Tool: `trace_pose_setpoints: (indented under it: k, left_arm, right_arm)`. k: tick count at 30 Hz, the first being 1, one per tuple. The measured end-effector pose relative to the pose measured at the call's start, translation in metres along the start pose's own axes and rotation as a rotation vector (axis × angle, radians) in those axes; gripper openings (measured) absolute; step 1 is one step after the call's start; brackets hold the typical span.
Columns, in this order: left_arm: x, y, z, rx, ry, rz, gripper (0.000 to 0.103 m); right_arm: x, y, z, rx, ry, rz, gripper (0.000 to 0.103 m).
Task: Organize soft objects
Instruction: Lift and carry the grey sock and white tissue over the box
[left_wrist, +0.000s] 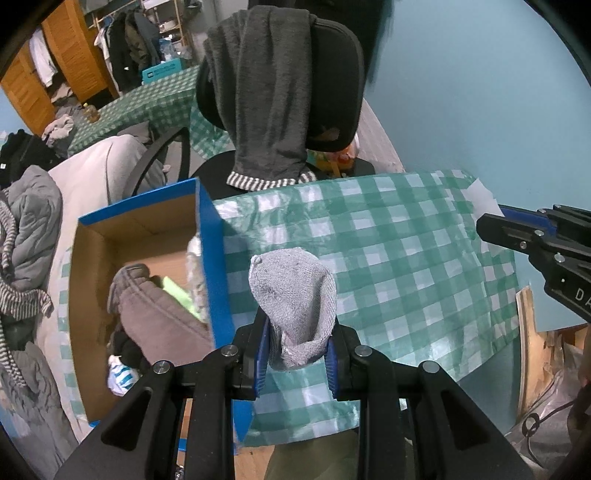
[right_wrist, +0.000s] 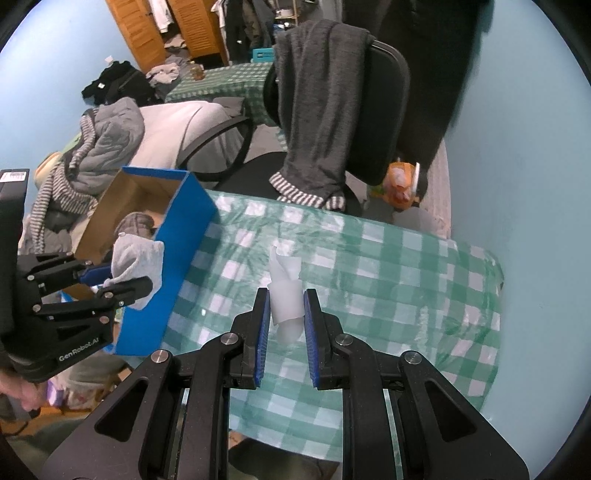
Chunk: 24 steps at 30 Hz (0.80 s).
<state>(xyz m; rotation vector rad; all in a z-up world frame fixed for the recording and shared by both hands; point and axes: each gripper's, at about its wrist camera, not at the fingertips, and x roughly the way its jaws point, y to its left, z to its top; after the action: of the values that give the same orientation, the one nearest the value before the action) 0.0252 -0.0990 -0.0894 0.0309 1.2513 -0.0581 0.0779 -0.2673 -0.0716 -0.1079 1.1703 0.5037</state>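
Observation:
My left gripper (left_wrist: 297, 325) is shut on a grey sock (left_wrist: 293, 291) and holds it above the checked tablecloth (left_wrist: 406, 258), just right of the blue cardboard box (left_wrist: 212, 251). The box holds several soft things, among them a brown-grey garment (left_wrist: 159, 317). In the right wrist view the left gripper (right_wrist: 122, 282) with the sock (right_wrist: 138, 262) hangs beside the box (right_wrist: 177, 266). My right gripper (right_wrist: 285, 306) is shut on a white rolled cloth (right_wrist: 284, 291) over the table (right_wrist: 406, 280).
A black office chair (left_wrist: 332, 74) with a dark grey garment (left_wrist: 266, 92) draped over it stands behind the table. Grey jackets (left_wrist: 29, 229) are piled on the left. A second checked table (left_wrist: 140, 107) and wooden wardrobe (left_wrist: 66, 48) stand further back.

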Motion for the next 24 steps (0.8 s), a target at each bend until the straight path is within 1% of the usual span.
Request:
trace_pose_setpoints:
  k: [4, 11, 24]
  left_arm:
    - [-0.005, 0.018, -0.003, -0.02, -0.002, 0.013, 0.025]
    - [-0.02, 0.05, -0.01, -0.053, -0.017, 0.039, 0.025]
    - [-0.027, 0.103, -0.028, -0.142, -0.01, 0.077, 0.025]
  right_arm:
    - [0.001, 0.016, 0.004, -0.025, -0.003, 0.005, 0.017]
    - [0.004, 0.048, 0.012, -0.067, -0.003, 0.039, 0.017]
    - [0.016, 0.106, 0.03, -0.154, 0.005, 0.098, 0.017]
